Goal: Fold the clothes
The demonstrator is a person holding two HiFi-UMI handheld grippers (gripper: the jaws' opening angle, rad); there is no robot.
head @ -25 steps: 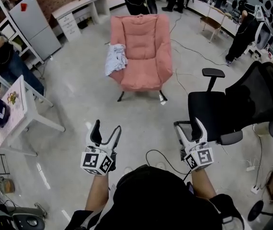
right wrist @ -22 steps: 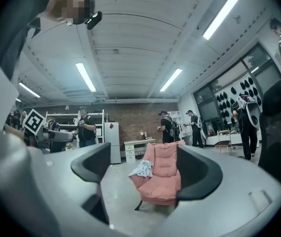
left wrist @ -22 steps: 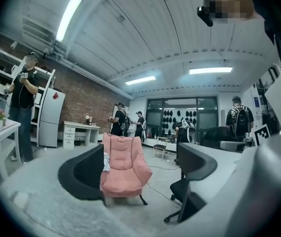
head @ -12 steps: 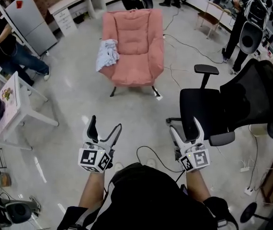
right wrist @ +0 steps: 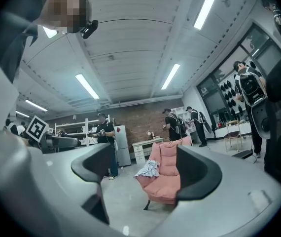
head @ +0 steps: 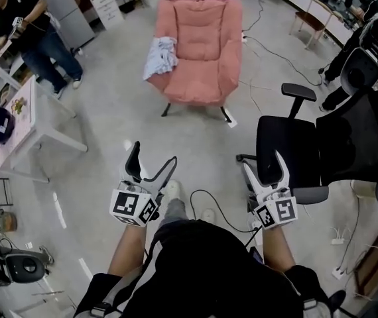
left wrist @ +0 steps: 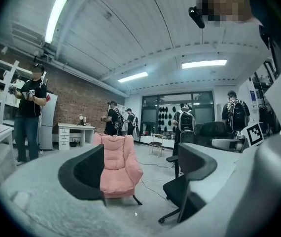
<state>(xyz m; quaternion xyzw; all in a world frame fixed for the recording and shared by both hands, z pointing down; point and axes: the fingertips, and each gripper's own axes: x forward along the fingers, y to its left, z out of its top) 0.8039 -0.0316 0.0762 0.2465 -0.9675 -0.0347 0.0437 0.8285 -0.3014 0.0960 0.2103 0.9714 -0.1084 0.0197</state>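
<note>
Left gripper (head: 152, 155) and right gripper (head: 263, 163), jaws just opened wide, hold nothing. The pale garment (head: 160, 55) drapes over the pink armchair (head: 202, 45)'s arm. The floor cable (head: 210, 196) well in front of the armchair could snag a foot.

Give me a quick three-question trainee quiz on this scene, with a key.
1. True or false: the light garment lies on the floor.
2. What stands beside the right hand-held gripper? A. ladder B. black office chair C. bed
3. Fill in: the left hand-held gripper is ____ and empty.
Key: 1 false, it drapes over the arm of the pink armchair. 2 B. 3 open.
</note>
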